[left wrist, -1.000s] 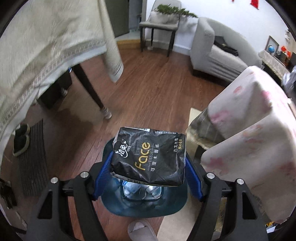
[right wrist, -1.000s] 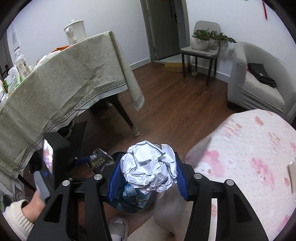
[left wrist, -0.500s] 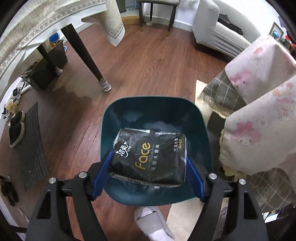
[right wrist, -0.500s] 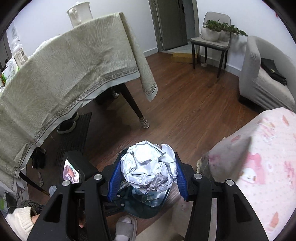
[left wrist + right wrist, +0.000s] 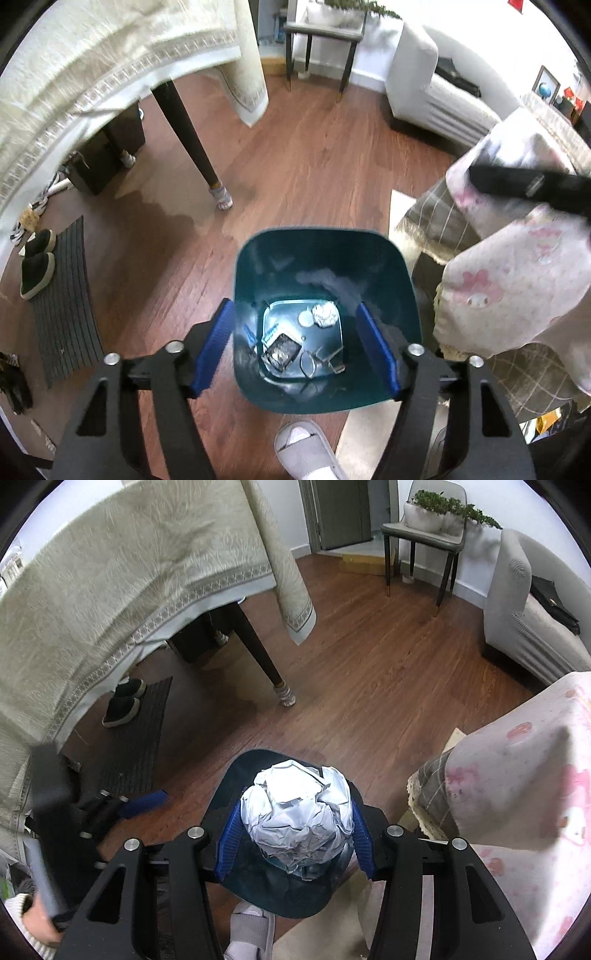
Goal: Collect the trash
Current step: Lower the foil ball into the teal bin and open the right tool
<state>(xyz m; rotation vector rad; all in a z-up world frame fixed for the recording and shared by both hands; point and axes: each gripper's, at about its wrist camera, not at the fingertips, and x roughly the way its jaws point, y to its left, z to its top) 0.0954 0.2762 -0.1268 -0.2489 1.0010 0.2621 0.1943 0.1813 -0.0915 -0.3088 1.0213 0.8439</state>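
A teal trash bin (image 5: pixel 314 233) stands on the wood floor right under my left gripper (image 5: pixel 294 307). Its jaws are closing with nothing between them. At the bin's bottom lie a black packet (image 5: pixel 282 354), a small crumpled wad (image 5: pixel 323 314) and other scraps. My right gripper (image 5: pixel 295 806) is shut on a big crumpled white paper ball (image 5: pixel 297 814) and hangs over the same bin (image 5: pixel 258 756). In the right wrist view, one of the left gripper's blue fingers (image 5: pixel 142 805) shows at the left, with a person's hand below it.
A table leg (image 5: pixel 195 147) under a beige cloth (image 5: pixel 92 74) stands behind the bin to the left. A bed with a pink-patterned cover (image 5: pixel 517 280) crowds the right side. A person's slippered foot (image 5: pixel 306 450) is just in front of the bin. Black shoes (image 5: pixel 37 266) sit on a mat.
The black tissue pack has left the left gripper's jaws and dropped into the bin. The right gripper, still holding the paper ball, has come down over the bin.
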